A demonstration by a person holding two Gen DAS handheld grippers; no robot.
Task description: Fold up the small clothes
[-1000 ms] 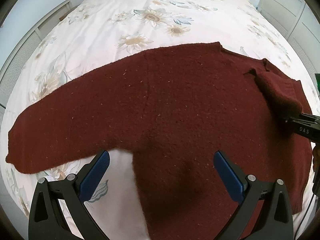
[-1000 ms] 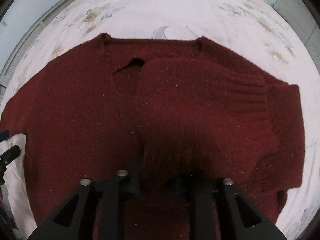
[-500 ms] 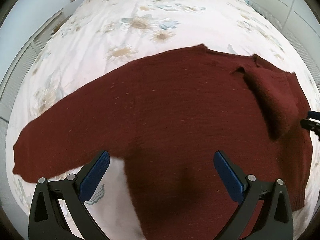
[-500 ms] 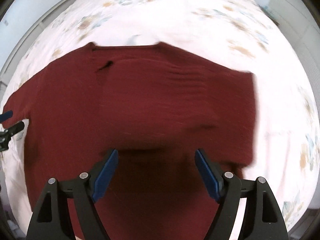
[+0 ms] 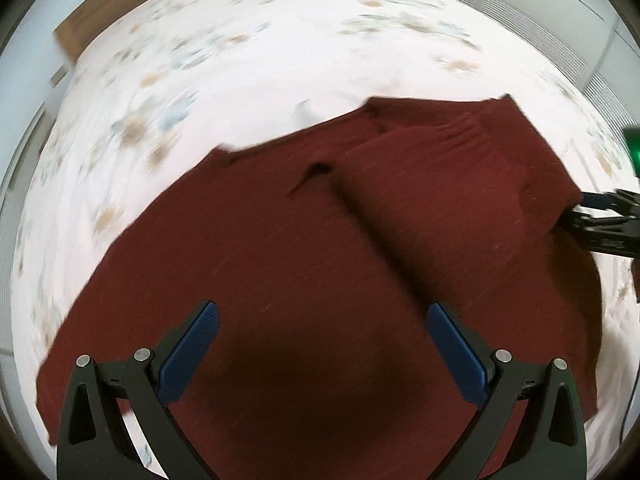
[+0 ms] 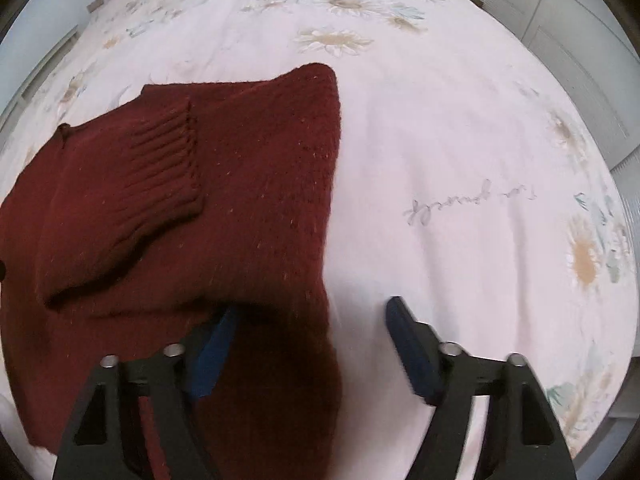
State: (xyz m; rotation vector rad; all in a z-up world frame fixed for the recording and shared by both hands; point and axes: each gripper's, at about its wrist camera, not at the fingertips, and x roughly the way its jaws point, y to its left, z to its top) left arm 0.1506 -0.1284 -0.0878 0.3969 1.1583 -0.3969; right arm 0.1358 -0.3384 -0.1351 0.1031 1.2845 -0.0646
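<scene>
Both claws are held low over a dark red sweater [image 5: 304,264] on a floral bed [image 6: 460,152]. The left claw [image 5: 320,344] and right claw [image 6: 312,340] are spread wide, nothing gripped.

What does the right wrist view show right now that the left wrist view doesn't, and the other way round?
Only the right wrist view: the ribbed cuff of the folded-in sleeve lying on the sweater's body, and grey script printed on the bedsheet.
Only the left wrist view: the unfolded left sleeve stretching off the body, and the right gripper at the sweater's edge.
Both: the maroon sweater flat on the floral bedsheet, and each camera's own gripper open, holding nothing (left gripper).
</scene>
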